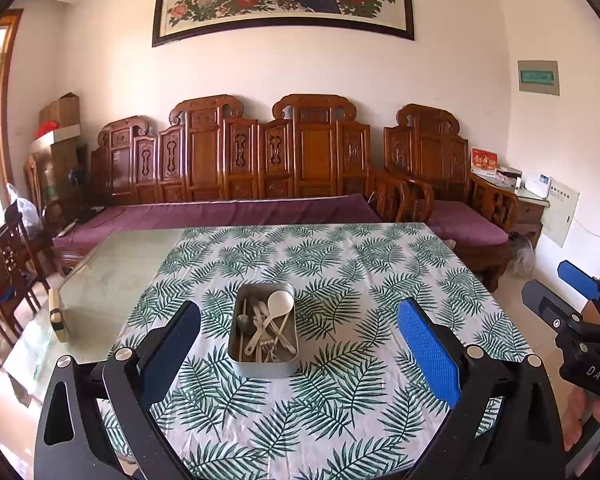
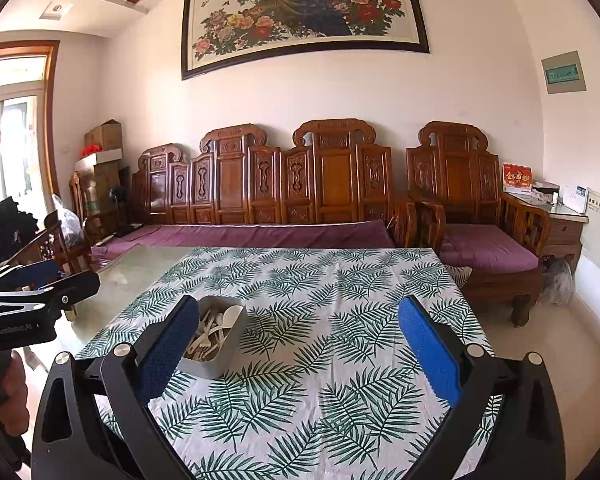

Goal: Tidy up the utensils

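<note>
A grey metal tin stands on the leaf-print tablecloth, filled with several utensils: a white ladle-like spoon, forks and metal spoons. My left gripper hovers above the near table edge, open, with the tin straight ahead between its fingers. In the right wrist view the same tin sits beside the left fingertip of my right gripper, which is open and holds nothing. Each gripper shows at the edge of the other's view, held by a hand.
The table's left part is bare glass with a small cream block near its edge. Carved wooden benches with purple cushions line the wall behind. Wooden chairs stand to the left. A side table is at the right.
</note>
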A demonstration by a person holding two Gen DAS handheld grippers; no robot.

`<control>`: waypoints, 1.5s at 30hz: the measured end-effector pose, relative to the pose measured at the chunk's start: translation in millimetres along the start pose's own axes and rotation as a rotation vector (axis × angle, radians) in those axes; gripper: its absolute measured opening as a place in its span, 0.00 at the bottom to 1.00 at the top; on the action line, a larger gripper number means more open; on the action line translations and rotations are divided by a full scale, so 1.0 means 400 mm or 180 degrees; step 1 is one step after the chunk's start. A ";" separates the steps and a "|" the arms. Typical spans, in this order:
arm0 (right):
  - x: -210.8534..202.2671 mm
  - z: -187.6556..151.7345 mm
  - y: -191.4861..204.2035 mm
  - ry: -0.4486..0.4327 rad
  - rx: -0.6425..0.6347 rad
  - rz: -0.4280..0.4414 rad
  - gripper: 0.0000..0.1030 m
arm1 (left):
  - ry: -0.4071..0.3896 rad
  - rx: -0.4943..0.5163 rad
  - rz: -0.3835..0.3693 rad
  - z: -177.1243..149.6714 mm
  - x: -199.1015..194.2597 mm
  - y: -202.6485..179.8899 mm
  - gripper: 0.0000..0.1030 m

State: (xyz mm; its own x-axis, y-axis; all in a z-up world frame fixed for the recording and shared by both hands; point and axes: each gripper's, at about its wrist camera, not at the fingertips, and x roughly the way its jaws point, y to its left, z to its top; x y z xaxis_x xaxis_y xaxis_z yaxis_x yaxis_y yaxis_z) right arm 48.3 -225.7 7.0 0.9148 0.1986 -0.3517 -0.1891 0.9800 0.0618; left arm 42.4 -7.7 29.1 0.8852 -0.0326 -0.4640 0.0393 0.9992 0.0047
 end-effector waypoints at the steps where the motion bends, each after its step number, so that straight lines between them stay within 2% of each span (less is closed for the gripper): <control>1: 0.000 -0.001 0.001 0.0000 0.0002 0.0001 0.97 | 0.0002 0.0004 0.0001 -0.001 0.000 0.000 0.92; 45: -0.001 -0.003 0.005 -0.0009 0.0001 -0.0003 0.97 | -0.0043 -0.0022 -0.0005 0.007 -0.011 -0.001 0.92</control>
State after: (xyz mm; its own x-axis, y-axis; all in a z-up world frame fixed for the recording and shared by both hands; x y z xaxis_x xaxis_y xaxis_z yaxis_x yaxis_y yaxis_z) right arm 47.0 -223.8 6.2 0.9159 0.1977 -0.3493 -0.1880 0.9802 0.0617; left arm 39.6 -7.9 33.6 0.8914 -0.0346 -0.4519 0.0377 0.9993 -0.0021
